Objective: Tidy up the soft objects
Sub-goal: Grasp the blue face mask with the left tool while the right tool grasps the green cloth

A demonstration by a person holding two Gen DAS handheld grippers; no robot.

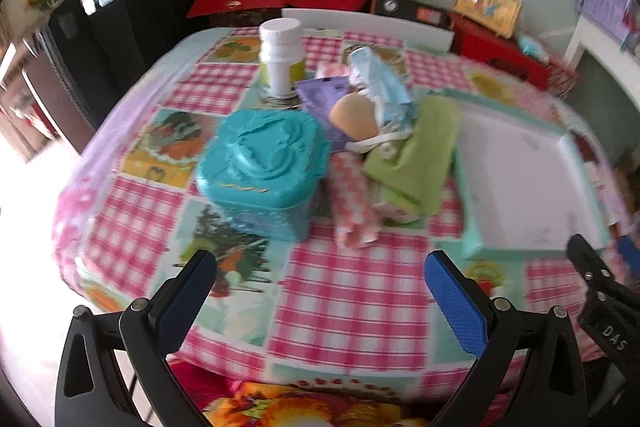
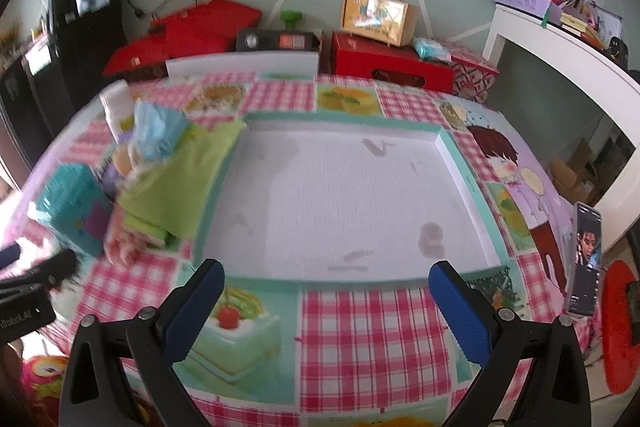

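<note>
Both tools hang wide apart and empty over the checked counter (image 2: 372, 311): left tool (image 1: 320, 275), right tool (image 2: 326, 281). The soft things, a green cloth (image 1: 416, 147) and a pink roll (image 1: 354, 203), sit heaped just beside the shallow white tray (image 2: 460, 163).

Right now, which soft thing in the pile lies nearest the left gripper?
The pink patterned roll. It lies at the pile's front edge beside the teal tin; the green cloth and blue mask sit farther back.
</note>
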